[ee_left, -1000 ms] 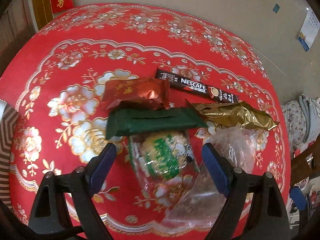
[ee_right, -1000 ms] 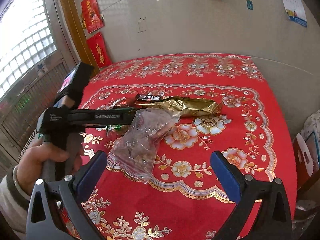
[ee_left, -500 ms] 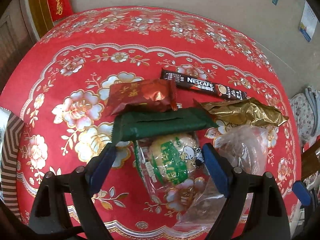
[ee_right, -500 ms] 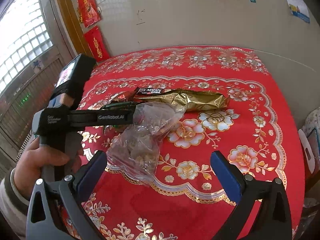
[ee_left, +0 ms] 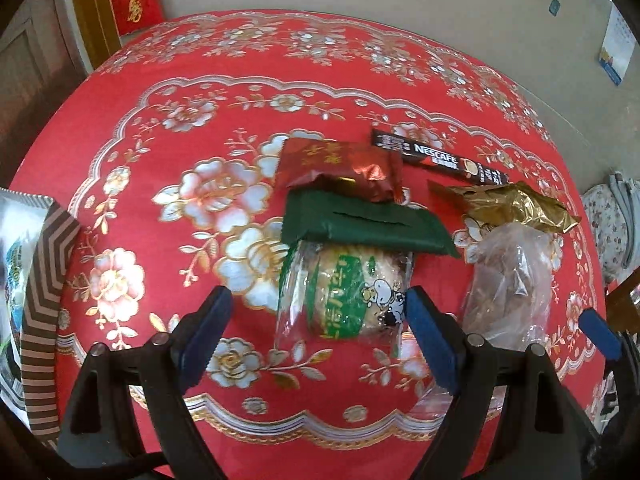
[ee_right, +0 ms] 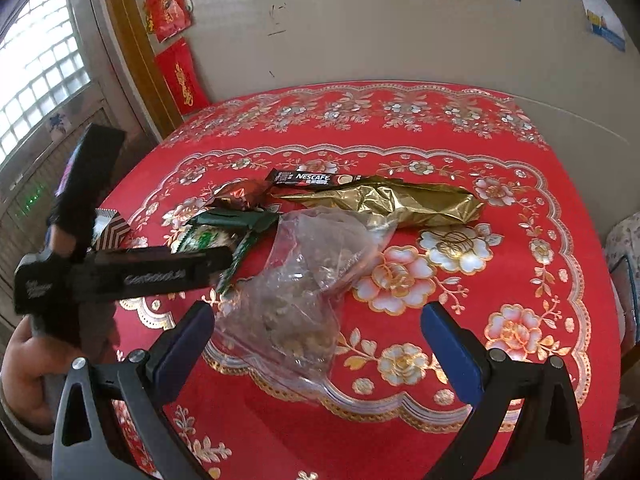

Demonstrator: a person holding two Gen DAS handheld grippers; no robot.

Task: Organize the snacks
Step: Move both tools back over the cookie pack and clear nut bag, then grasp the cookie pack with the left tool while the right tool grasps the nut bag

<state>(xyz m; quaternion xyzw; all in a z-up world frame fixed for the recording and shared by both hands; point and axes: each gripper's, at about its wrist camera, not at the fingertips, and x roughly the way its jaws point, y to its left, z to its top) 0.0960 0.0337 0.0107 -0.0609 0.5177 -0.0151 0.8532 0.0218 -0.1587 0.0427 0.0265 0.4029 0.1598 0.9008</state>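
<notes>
Snacks lie bunched on the red flowered tablecloth [ee_left: 160, 128]: a clear cake packet with green print [ee_left: 344, 292], a dark green packet [ee_left: 368, 226], a red packet [ee_left: 340, 166], a Nescafe stick [ee_left: 440, 158], a gold foil bag [ee_left: 508, 206] and a clear bag of brown bits [ee_left: 508, 292]. My left gripper [ee_left: 316, 332] is open above the table, its fingers either side of the cake packet's near end. My right gripper [ee_right: 318, 338] is open, with the clear bag [ee_right: 308, 280] between its fingers. The gold bag [ee_right: 404, 206] lies beyond it.
A brown-and-cream striped box [ee_left: 44, 308] with a silvery packet stands at the table's left edge. The left gripper's body and the holding hand [ee_right: 100, 276] fill the left of the right wrist view. A wall [ee_right: 360, 20] rises behind the table.
Both grippers have moved forward and lower toward the snacks, which now look larger. The left gripper now frames the cake packet. Both stay open; no snack has moved.
</notes>
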